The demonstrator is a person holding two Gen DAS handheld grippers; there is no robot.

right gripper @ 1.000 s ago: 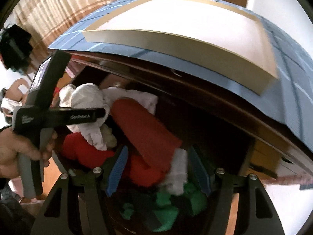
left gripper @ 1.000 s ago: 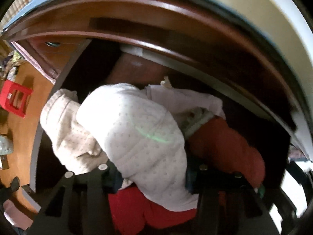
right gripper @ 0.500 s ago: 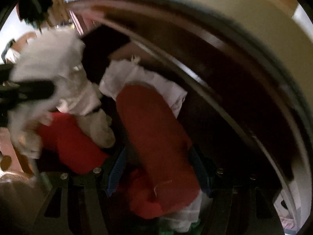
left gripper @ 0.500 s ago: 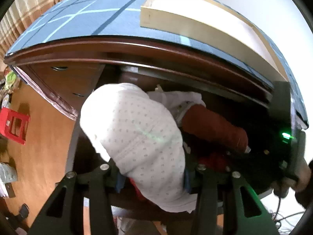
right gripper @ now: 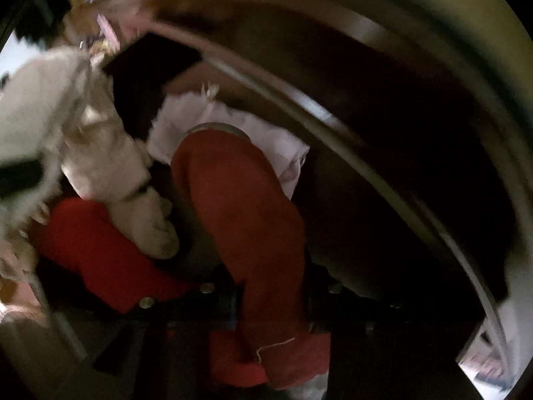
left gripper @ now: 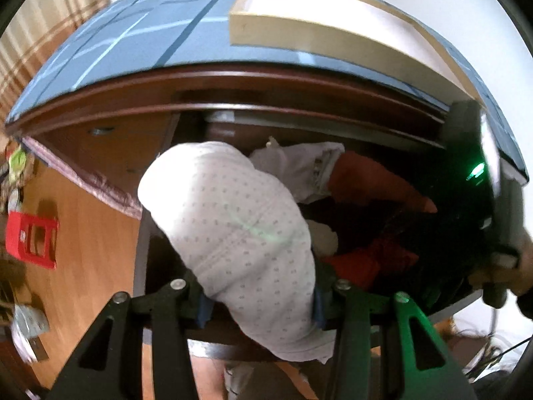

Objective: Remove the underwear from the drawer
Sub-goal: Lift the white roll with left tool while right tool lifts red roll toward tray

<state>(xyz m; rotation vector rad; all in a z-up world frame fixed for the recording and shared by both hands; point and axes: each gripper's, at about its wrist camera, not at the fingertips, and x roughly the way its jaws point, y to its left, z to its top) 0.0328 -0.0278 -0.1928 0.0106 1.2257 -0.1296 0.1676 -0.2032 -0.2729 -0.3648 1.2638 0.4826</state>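
My left gripper (left gripper: 260, 306) is shut on a white dotted pair of underwear (left gripper: 233, 226), held up above the open dark wooden drawer (left gripper: 143, 266). That white bundle also shows at the left of the right wrist view (right gripper: 40, 106). My right gripper (right gripper: 269, 300) points down into the drawer. Its jaws are closing, and their pads pinch a red pair of underwear (right gripper: 240, 200) between them. A person's hand (left gripper: 523, 266) holds the right gripper's body at the drawer's right end.
More clothes lie in the drawer: a pale pink-white piece (right gripper: 260, 133), a cream bundle (right gripper: 146, 220) and another red piece (right gripper: 100, 250). On the cabinet top lies a blue checked cloth (left gripper: 133, 33) with a cream box (left gripper: 333, 33). A red crate (left gripper: 31, 240) stands on the floor.
My left gripper rose out of the drawer with the white underwear. My right gripper dropped into the drawer and its jaws narrowed onto the red underwear.
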